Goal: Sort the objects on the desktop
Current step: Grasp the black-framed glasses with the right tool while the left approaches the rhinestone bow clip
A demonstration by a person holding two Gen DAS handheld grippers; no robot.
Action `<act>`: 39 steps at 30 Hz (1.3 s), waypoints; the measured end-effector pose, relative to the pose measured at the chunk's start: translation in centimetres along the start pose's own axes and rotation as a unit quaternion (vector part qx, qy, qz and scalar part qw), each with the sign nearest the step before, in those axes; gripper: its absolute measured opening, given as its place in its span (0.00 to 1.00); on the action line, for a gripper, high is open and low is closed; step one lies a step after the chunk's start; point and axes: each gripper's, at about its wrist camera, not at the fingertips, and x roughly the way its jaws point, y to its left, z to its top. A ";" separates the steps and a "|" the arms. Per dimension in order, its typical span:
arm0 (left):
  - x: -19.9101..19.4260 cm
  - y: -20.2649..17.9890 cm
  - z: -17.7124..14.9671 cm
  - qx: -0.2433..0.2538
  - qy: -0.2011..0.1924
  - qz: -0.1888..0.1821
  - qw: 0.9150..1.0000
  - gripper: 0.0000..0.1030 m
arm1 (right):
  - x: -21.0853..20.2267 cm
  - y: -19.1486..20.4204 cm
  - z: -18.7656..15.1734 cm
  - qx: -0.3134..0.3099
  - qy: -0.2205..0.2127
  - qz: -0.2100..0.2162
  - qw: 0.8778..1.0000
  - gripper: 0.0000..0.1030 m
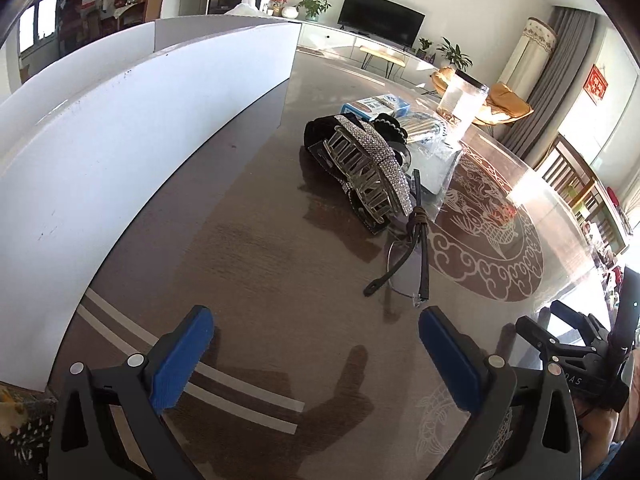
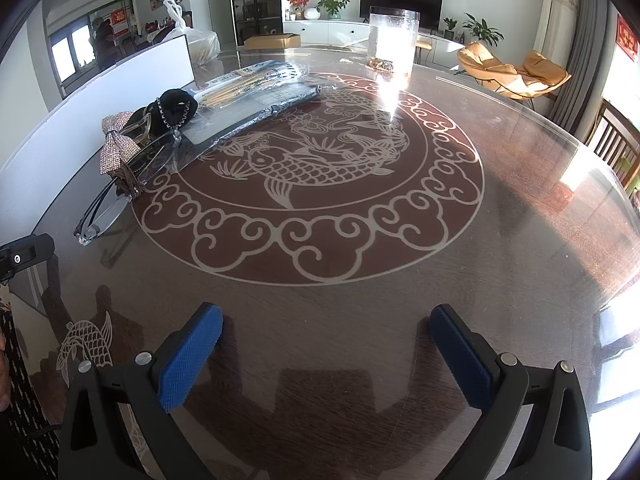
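Left hand-held gripper (image 1: 316,354) spread wide with ribbed blue pads, right hand-held gripper (image 2: 326,350) likewise empty, glossy round table (image 2: 460,260), rhinestone hair claw (image 1: 370,168) beside thin-framed glasses (image 1: 404,264), white box wall (image 1: 132,128).

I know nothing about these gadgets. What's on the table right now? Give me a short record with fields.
Surface: round table with a koi fish emblem
Left tool: open, empty, above the table
Right tool: open, empty, above the table
Pile: rhinestone hair claw, eyeglasses, black hair tie, plastic package of brushes
Pile position: beside the white board
Eyeglasses: folded, nearest the left tool
Farther back: clear jar, standing upright
Sorting: nothing held yet
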 end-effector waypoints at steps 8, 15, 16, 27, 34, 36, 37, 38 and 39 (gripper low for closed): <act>-2.5 1.8 0.2 -0.048 -0.062 -0.011 0.997 1.00 | 0.0 -0.1 0.2 0.012 -0.004 0.009 1.000 1.00; -5.3 1.8 -0.1 -0.037 -0.135 0.014 0.990 1.00 | 0.9 5.5 4.9 0.032 -0.024 0.177 0.984 0.99; -5.5 1.9 -0.1 -0.037 -0.141 0.018 0.989 1.00 | 1.2 6.9 5.7 0.019 -0.027 0.189 0.981 0.98; -4.7 2.6 0.1 -0.054 -0.123 0.029 0.991 1.00 | 4.3 13.9 7.8 -0.058 -0.019 0.151 0.987 0.20; -3.4 1.9 0.0 -0.041 -0.089 0.021 0.995 1.00 | 1.7 6.8 4.4 -0.032 -0.019 0.078 0.996 0.15; -2.9 1.8 0.0 -0.041 -0.077 0.017 0.996 1.00 | 0.6 4.2 3.0 -0.029 -0.021 0.032 0.999 0.15; -2.6 1.8 0.0 -0.041 -0.069 0.013 0.997 1.00 | 0.1 3.1 2.4 -0.030 -0.022 0.012 0.999 0.15; -2.3 1.7 0.1 -0.041 -0.060 0.010 0.997 1.00 | -0.4 2.2 1.8 -0.030 -0.022 -0.004 0.999 0.16; -2.0 1.6 0.0 -0.040 -0.050 0.007 0.998 1.00 | -0.7 1.3 1.3 -0.028 -0.021 -0.012 0.999 0.20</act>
